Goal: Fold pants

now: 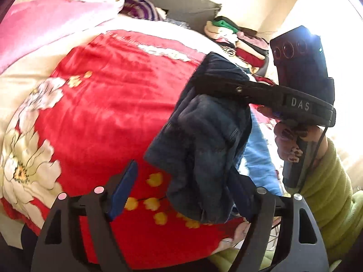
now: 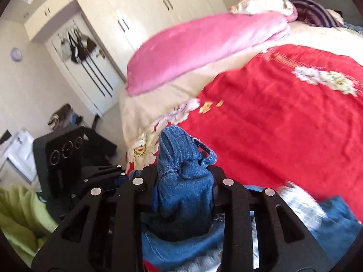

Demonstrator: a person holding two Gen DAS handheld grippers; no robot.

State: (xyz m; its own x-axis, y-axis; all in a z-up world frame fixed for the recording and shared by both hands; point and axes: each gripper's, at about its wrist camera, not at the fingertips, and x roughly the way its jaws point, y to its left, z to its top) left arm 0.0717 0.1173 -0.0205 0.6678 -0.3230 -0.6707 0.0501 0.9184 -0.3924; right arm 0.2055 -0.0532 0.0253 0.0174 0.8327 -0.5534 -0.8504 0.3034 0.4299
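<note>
Pants [image 1: 204,140] are held aloft over the bed [image 1: 109,104], clamped in the right claw [image 2: 183,176]. Long axis hangs downward toward the left claw [image 1: 181,195], spread wide and empty, directly beneath.

Rough denim pants [image 2: 183,181]; plush, slightly shiny red blanket [image 1: 118,104].
</note>
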